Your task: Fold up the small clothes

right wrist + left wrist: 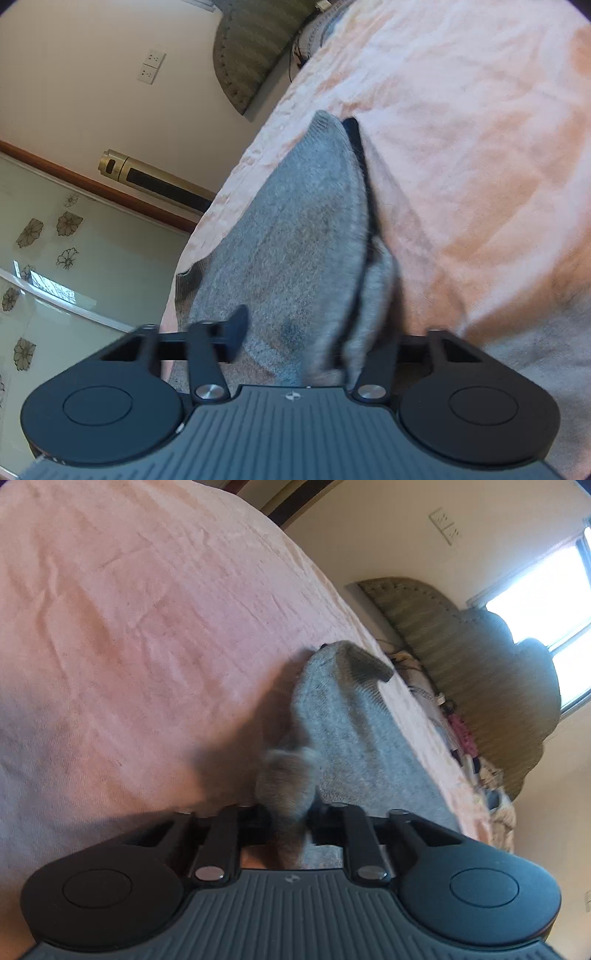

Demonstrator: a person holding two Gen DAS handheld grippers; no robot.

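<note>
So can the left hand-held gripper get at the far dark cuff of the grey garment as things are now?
Probably not at once: the left hand-held gripper is already shut on a near fold of the grey garment. The far dark cuff lies uncovered on the pink bedspread.

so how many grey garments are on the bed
1 that I can make out: a grey knit garment lying near the edge of the pink bedspread, with each gripper pinching a bunched end. Folds may hide another layer or piece.
</note>
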